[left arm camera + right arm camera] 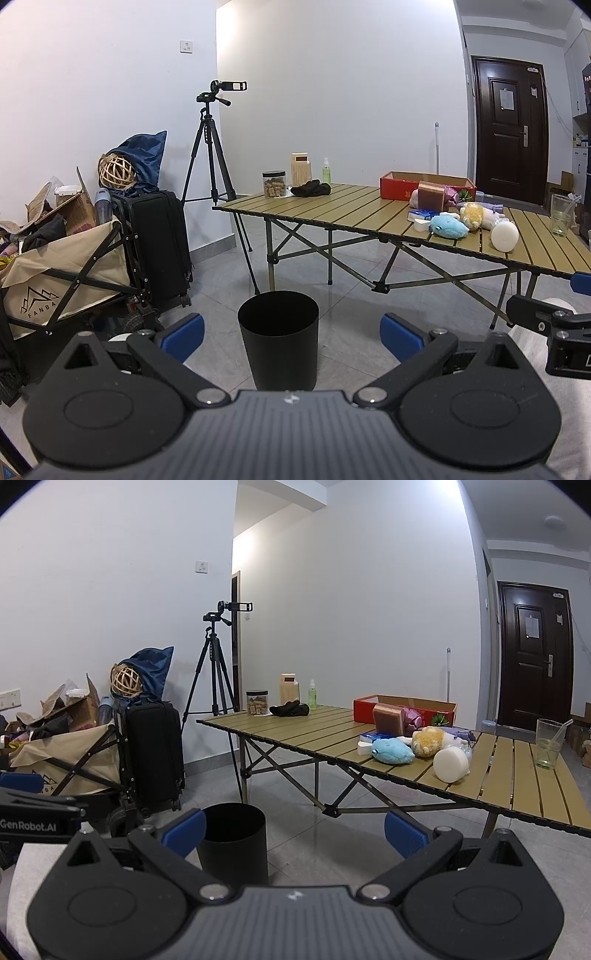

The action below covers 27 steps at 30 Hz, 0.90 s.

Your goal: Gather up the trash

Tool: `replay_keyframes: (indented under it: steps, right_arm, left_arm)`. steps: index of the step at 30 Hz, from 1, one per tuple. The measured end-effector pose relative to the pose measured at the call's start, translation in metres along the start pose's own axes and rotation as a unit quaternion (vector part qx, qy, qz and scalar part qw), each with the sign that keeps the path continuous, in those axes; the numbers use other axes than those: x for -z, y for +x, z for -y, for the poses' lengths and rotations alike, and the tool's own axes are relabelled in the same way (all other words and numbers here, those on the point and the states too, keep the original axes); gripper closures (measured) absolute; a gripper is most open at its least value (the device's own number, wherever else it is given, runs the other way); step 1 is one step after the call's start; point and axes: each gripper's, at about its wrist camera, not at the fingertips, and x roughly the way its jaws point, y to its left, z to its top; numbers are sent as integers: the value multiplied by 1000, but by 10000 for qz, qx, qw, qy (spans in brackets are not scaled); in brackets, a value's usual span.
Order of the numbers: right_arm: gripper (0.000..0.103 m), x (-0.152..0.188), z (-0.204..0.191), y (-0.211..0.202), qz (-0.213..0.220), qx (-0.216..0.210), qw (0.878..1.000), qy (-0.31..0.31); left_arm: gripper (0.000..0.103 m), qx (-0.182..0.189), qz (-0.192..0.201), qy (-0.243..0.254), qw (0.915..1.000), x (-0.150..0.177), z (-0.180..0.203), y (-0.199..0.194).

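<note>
The folding table [295, 731] is being viewed at two o'clock, with clutter [417, 742] being kept on its near edge. The black bin [279, 343] is being framed on the floor at twelve o'clock. The left gripper [291, 338] and right gripper [293, 832] are being held apart, empty. Collection is judged not yet begun; a reach toward the table is being called for.

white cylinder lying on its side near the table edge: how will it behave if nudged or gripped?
The white foam-like cylinder lies on its side near the slatted folding table edge, so it may roll off. It looks soft and light, so it would probably squash under the fingers.
</note>
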Motion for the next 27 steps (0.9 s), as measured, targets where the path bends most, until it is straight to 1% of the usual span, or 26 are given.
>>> replay_keyframes:
  steps: [10,16,18,27]
  right_arm:
    - [0,0,0,0,-3,-4,10000,5]
    - [0,-1,0,0,8,-1,10000,4]
    - [0,-1,0,1,8,-4,10000,6]
    - [0,-2,-1,2,23,0,10000,-9]
  left_arm:
    - [0,-5,0,2,10000,1,0,1]
    - [0,-32,37,-8,10000,-5,0,-6]
    - [0,-29,57,2,10000,-1,-1,-1]
    - [0,-33,56,1,10000,-1,-2,-2]
